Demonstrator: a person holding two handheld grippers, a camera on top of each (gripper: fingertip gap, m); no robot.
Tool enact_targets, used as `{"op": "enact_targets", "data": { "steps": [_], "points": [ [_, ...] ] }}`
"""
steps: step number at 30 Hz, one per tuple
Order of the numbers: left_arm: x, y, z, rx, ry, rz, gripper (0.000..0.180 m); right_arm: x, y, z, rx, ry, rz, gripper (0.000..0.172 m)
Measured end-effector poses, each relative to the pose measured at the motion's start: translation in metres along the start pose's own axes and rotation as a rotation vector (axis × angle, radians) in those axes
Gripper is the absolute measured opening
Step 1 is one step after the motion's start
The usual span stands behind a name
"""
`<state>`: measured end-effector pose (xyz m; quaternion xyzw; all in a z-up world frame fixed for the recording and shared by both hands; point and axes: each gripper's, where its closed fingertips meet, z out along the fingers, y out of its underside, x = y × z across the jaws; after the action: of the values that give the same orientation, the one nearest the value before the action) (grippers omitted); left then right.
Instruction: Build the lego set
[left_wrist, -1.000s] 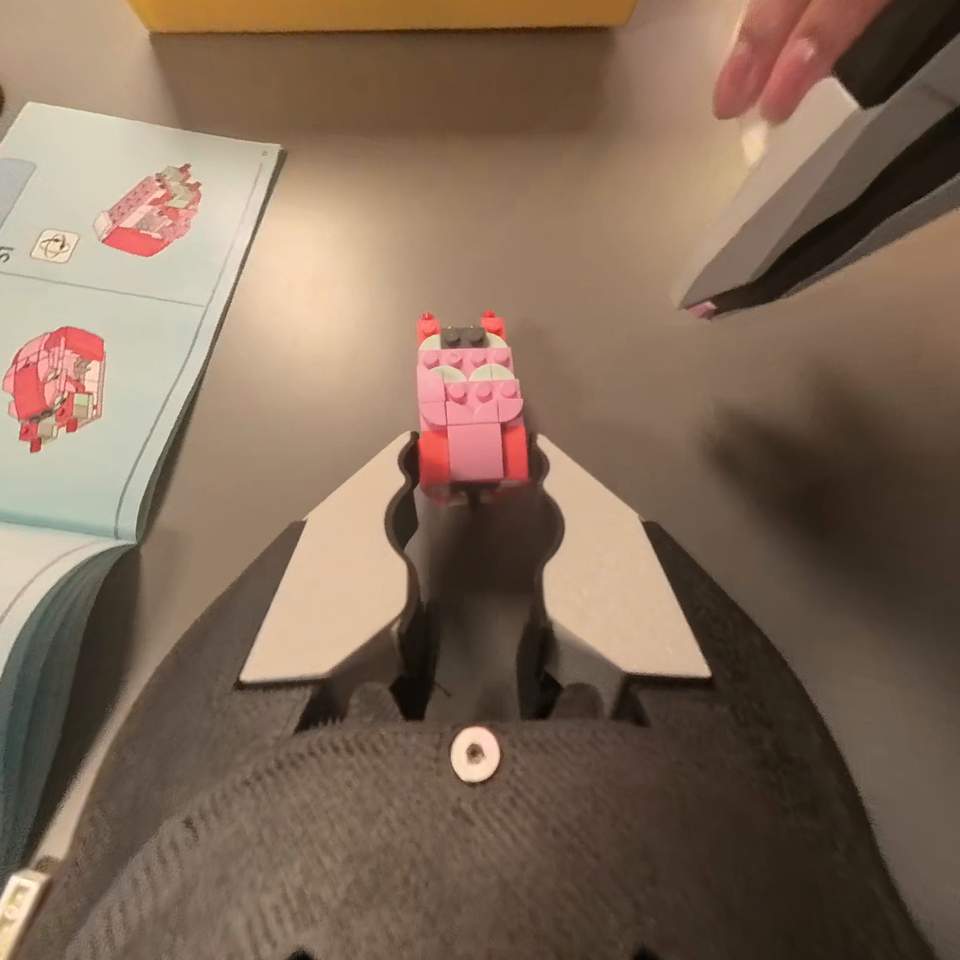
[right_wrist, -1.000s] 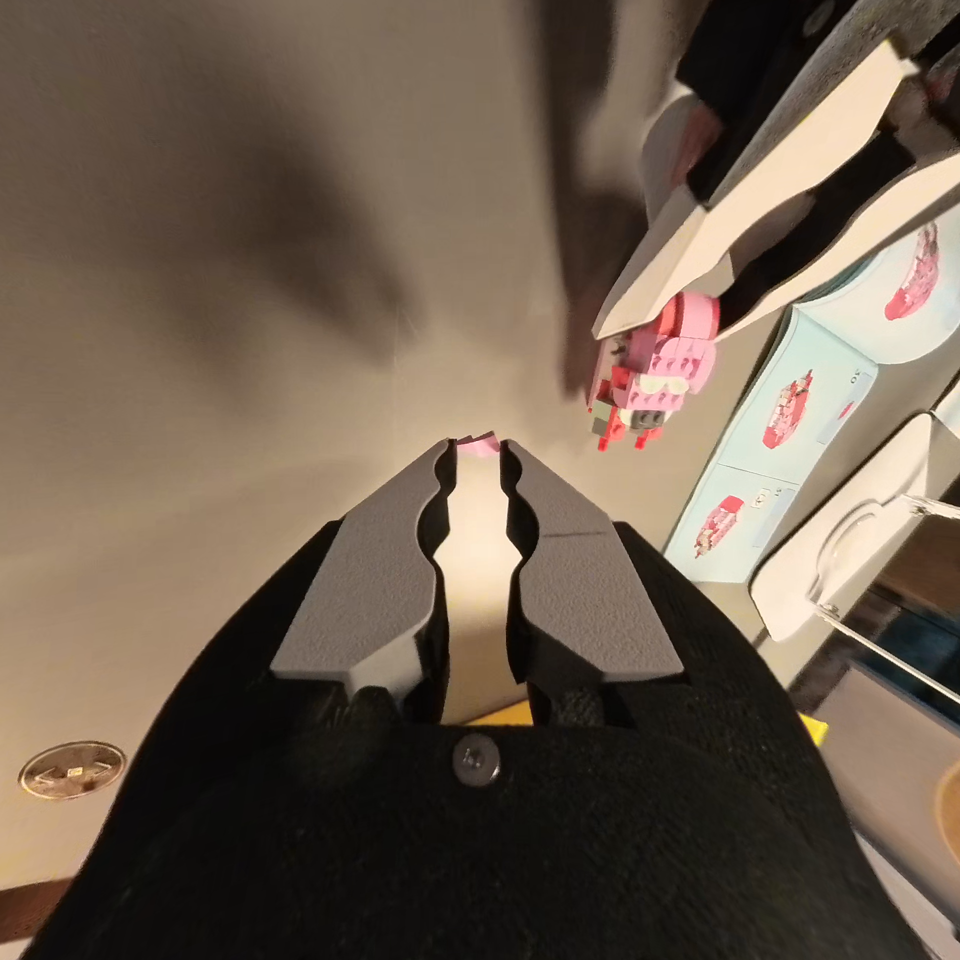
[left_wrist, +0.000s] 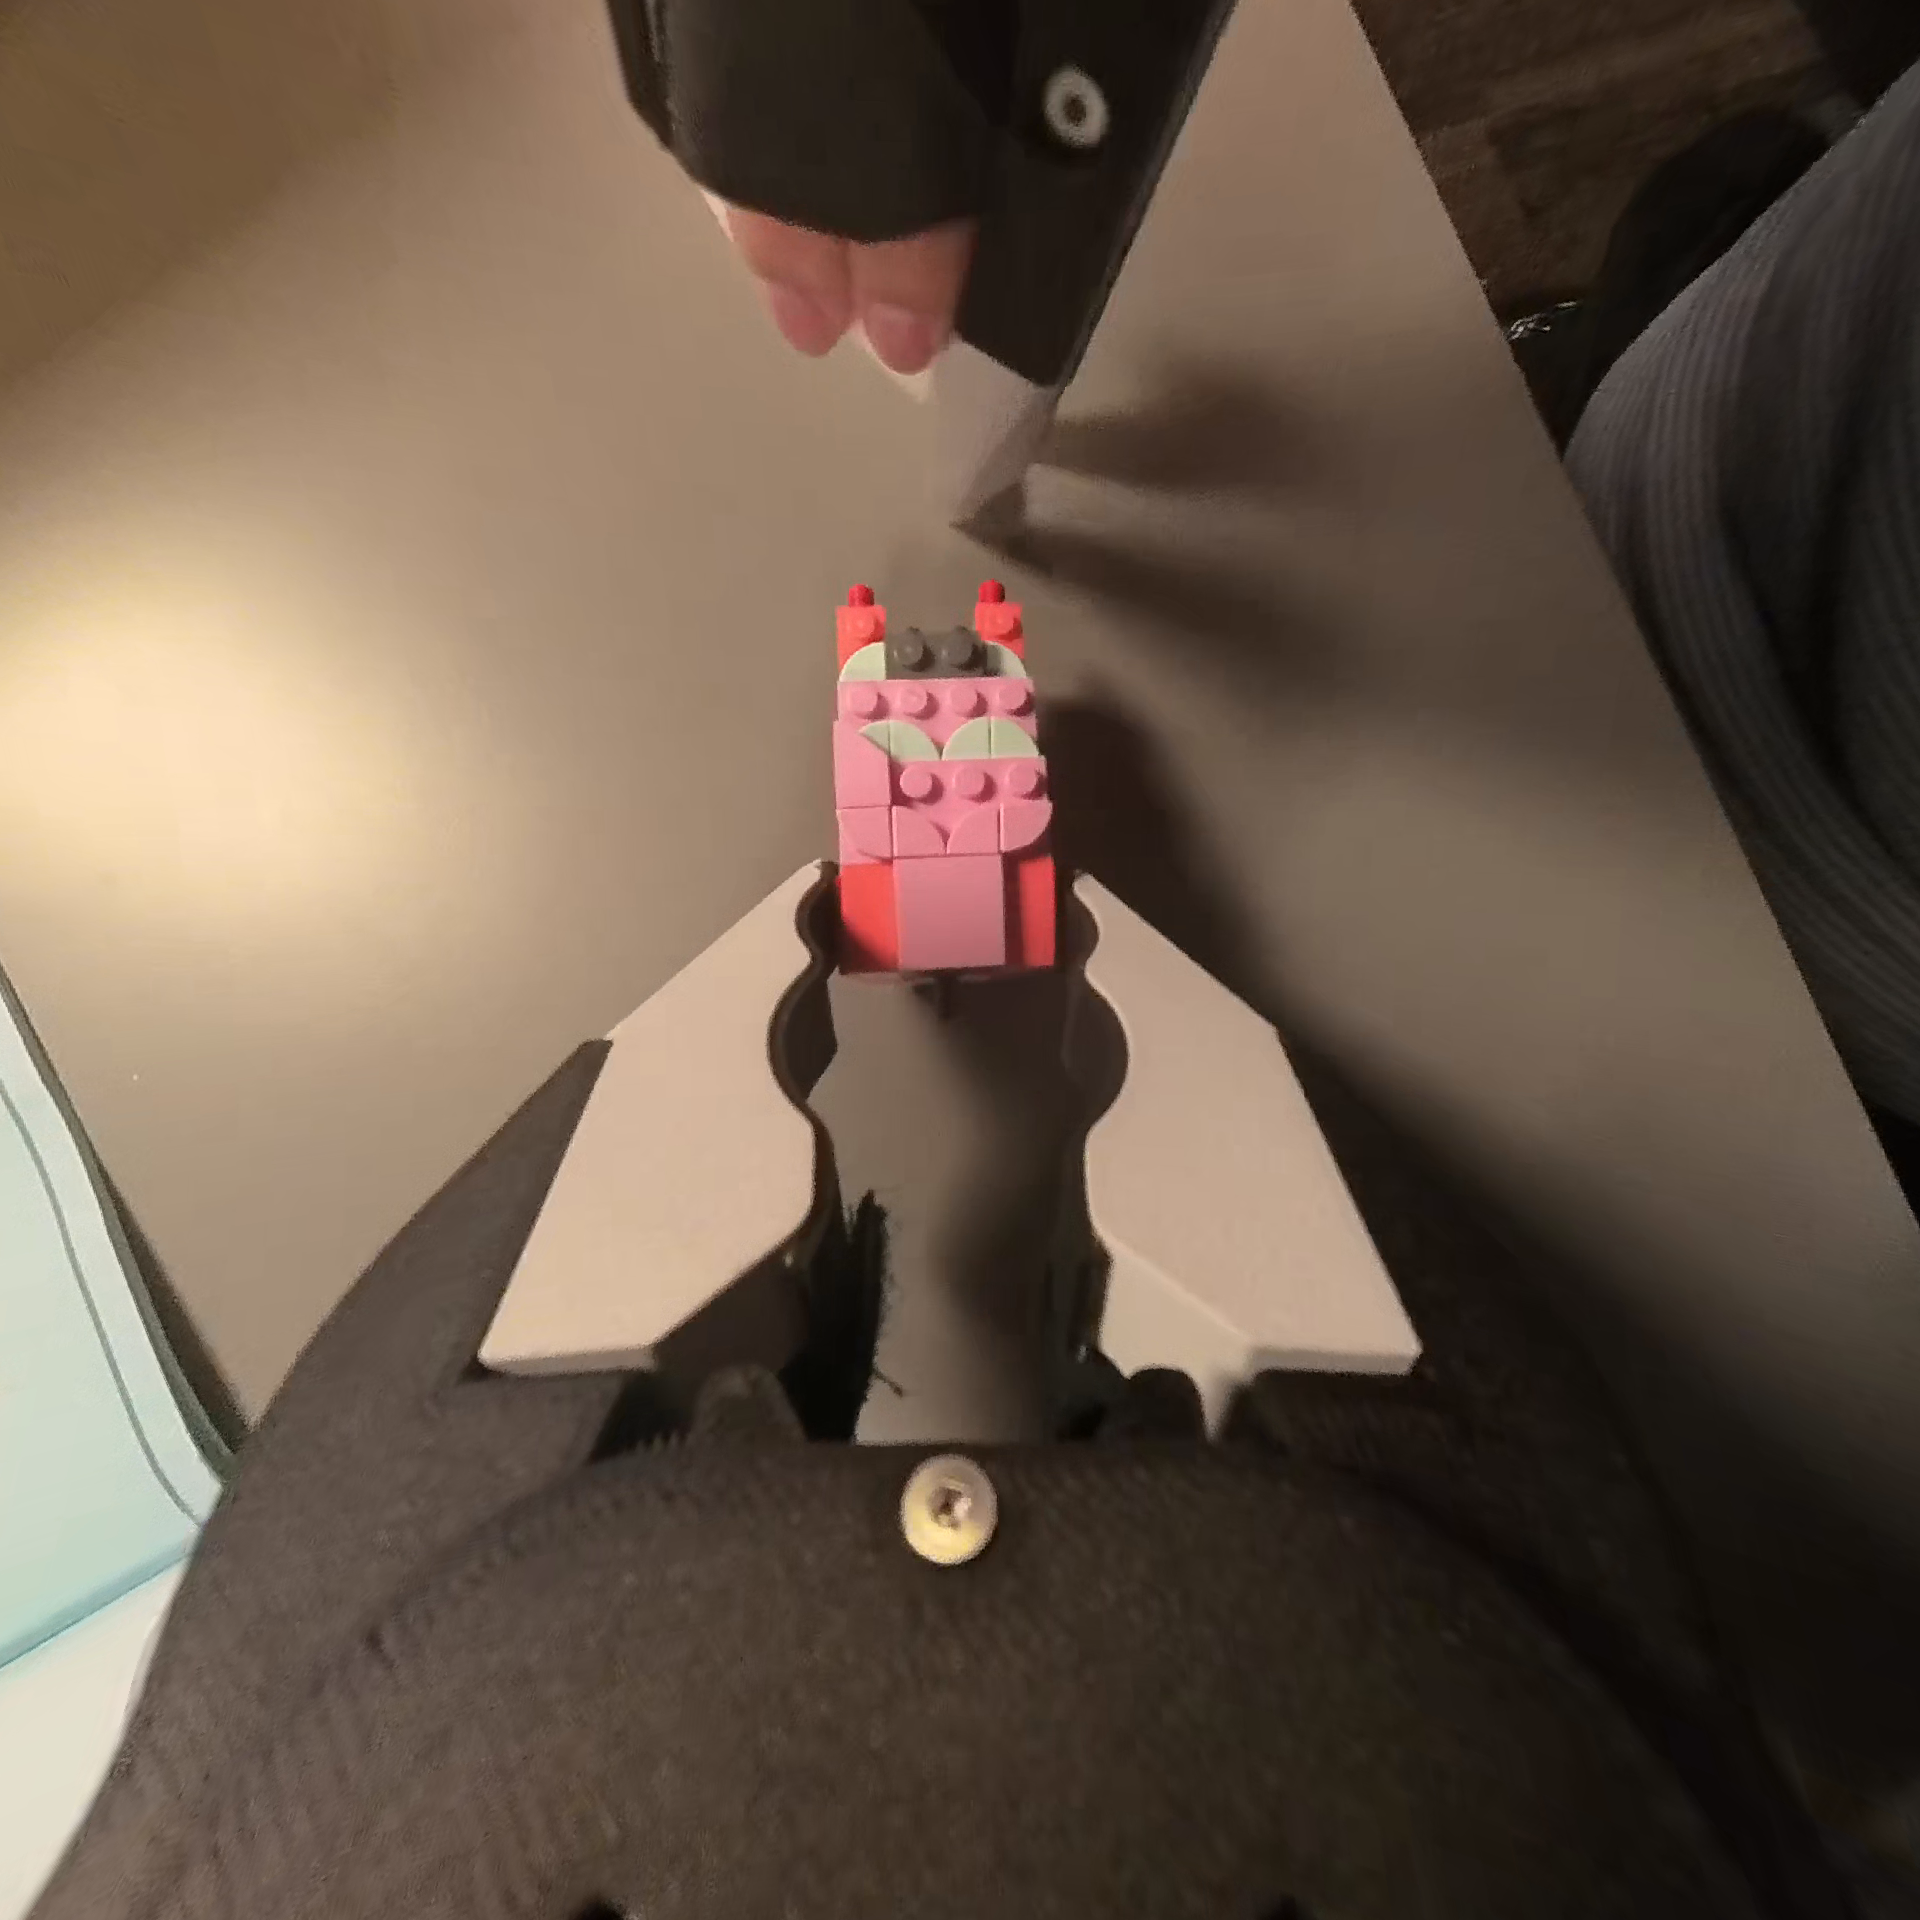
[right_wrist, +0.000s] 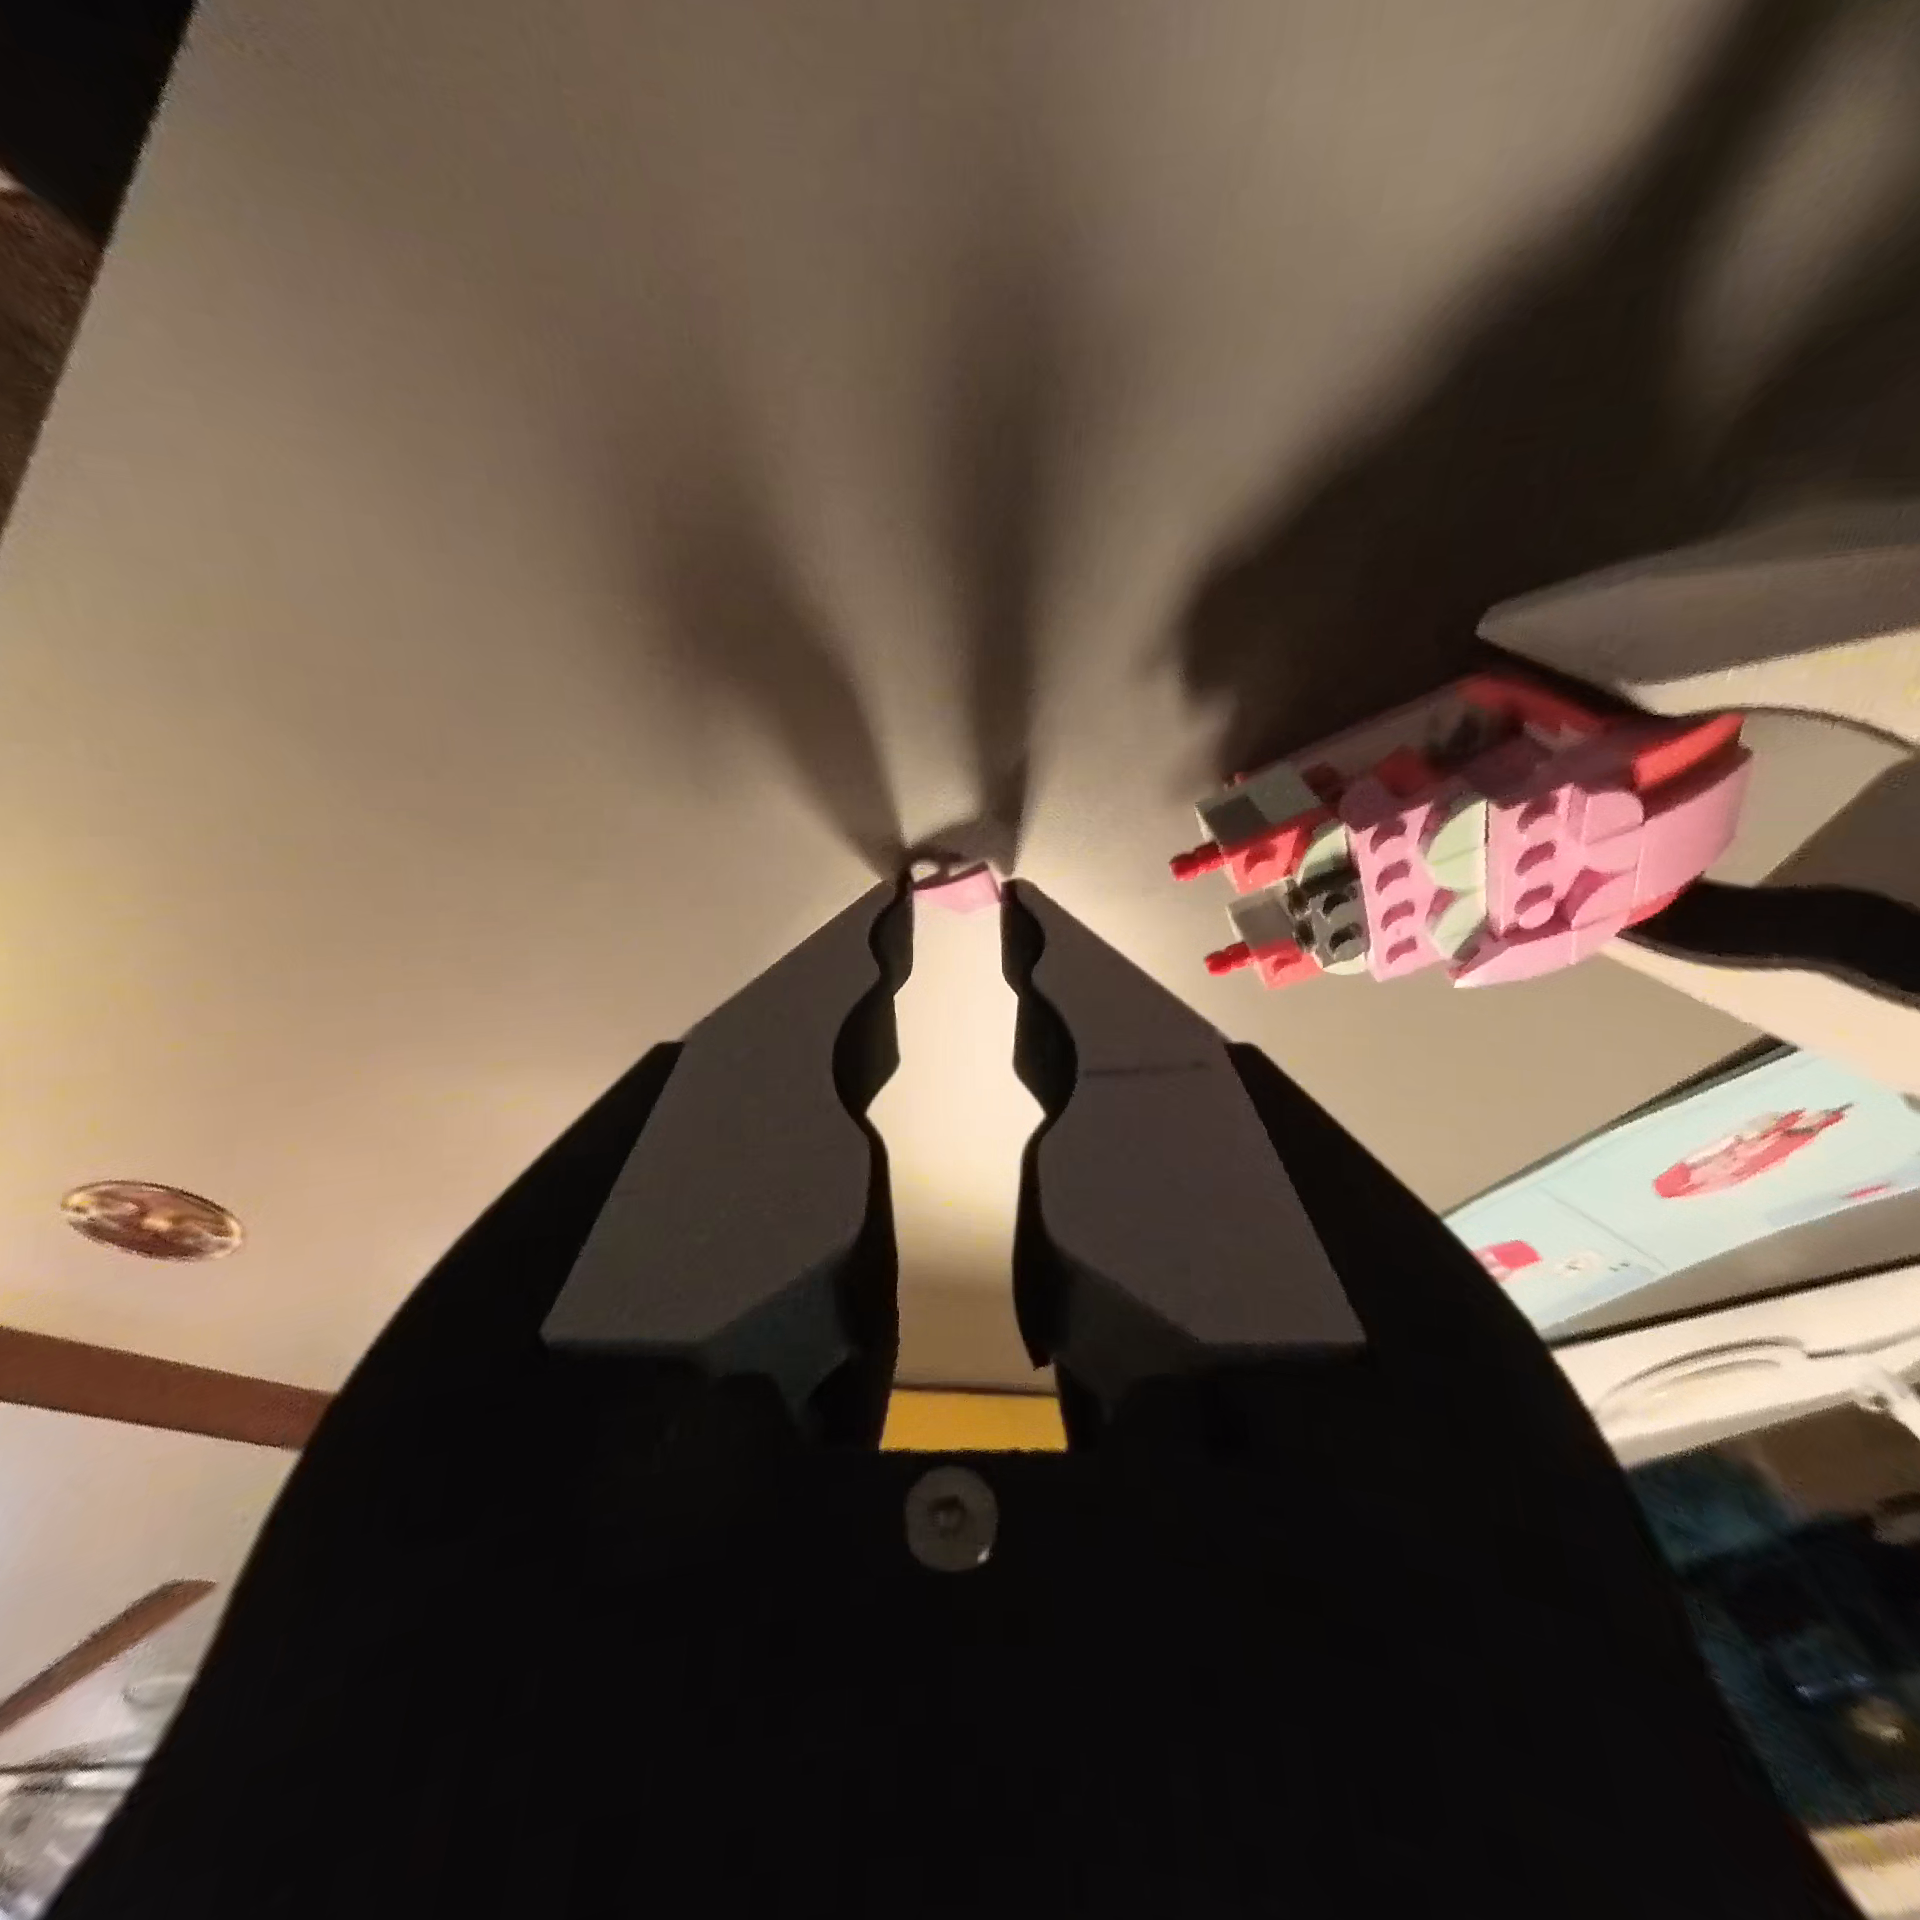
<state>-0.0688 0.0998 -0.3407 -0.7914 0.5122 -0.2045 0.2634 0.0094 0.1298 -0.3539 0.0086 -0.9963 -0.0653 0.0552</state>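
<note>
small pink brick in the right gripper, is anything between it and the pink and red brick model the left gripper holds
Nothing visible: only bare tan tabletop shows between the small pink brick in the right gripper and the pink and red brick model in the left gripper.

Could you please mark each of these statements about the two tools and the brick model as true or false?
1. The left tool grips a pink and red brick model at its near end. True.
2. The right tool holds a large yellow brick. False: a small pink piece sits at its fingertips.
3. The brick model has two red pegs at its far end. True.
4. A blue booklet lies on the table. True.
5. The model is lying free on the table, away from both tools. False: it sits between the left tool's fingertips.
</note>
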Motion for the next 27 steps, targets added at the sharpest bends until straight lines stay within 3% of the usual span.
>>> {"op": "enact_targets", "data": {
  "steps": [6, 10, 16, 21, 27],
  "points": [
    [0.0, 0.0, 0.002, 0.007, -0.008, -0.045, 0.041, 0.003, -0.004, 0.0, 0.007, 0.025, -0.055, 0.015],
    [0.001, 0.003, 0.009, 0.008, -0.014, -0.101, 0.041, 0.007, -0.004, -0.003, 0.037, 0.071, 0.0, 0.03],
    [0.002, -0.002, 0.007, 0.105, -0.011, -0.259, 0.064, 0.002, 0.0, -0.015, 0.227, 0.176, 0.321, 0.04],
    [-0.001, -0.002, 0.007, 0.194, -0.088, -0.293, 0.069, -0.004, 0.007, -0.029, 0.477, 0.331, 0.64, 0.036],
    [-0.003, -0.005, 0.01, 0.211, -0.112, -0.296, 0.071, -0.019, 0.013, -0.014, 0.478, 0.393, 0.76, 0.034]
  ]
}}
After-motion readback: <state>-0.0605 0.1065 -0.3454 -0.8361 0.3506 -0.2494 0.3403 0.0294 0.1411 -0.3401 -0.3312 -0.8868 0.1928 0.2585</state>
